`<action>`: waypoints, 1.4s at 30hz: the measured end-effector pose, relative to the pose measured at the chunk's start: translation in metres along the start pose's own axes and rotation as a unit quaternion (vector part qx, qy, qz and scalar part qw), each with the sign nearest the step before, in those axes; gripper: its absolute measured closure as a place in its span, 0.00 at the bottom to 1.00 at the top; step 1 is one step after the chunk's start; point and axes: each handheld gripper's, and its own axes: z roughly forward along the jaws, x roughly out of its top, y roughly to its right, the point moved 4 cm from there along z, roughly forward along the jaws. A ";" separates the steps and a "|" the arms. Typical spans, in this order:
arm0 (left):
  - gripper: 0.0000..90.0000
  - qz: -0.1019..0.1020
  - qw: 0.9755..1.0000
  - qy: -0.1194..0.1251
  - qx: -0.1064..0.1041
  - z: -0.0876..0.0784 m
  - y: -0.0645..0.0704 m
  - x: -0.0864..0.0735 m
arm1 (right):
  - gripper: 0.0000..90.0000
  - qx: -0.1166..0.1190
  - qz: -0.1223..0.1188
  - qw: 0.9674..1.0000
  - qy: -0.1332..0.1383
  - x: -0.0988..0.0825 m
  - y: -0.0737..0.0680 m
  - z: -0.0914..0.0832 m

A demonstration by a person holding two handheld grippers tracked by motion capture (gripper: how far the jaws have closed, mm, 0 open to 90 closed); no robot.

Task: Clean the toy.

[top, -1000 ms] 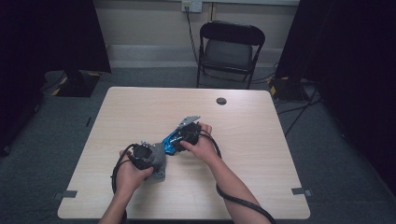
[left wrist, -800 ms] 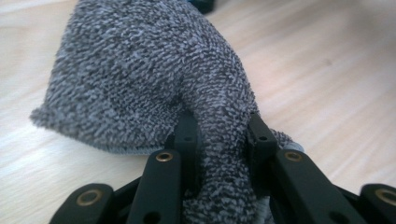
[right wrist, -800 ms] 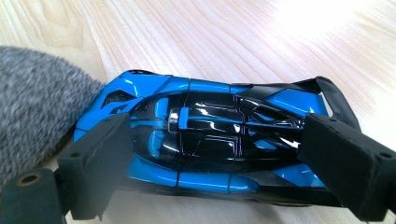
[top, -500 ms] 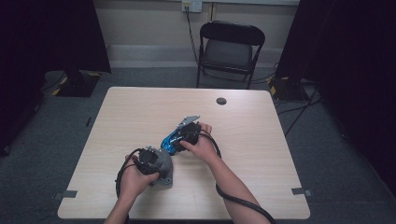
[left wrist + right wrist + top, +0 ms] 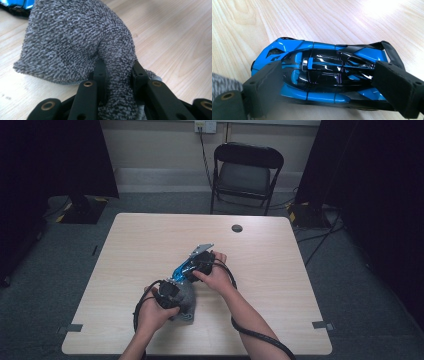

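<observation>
Pale wooden table (image 5: 280, 270), near front edge, left of centre: fuzzy grey knitted sock (image 5: 75, 42) lying partly bunched, one fold pinched tight betw. jaws of left gripper (image 5: 119, 72), closed on fabric. Just beside sock, toward table centre: glossy blue-and-black toy sports car (image 5: 322, 75), on its wheels, clamped lengthwise by right gripper (image 5: 324, 87), one pad on nose, other on tail. Car's nose nearly touching sock. Both grippers close together, hands behind them. Small dark round grommet (image 5: 237, 228) near far edge.
</observation>
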 end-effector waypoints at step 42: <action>0.80 -0.051 0.985 0.142 0.079 -0.080 -0.075 -0.019 | 0.10 0.000 0.001 1.000 -0.002 0.001 0.000 0.000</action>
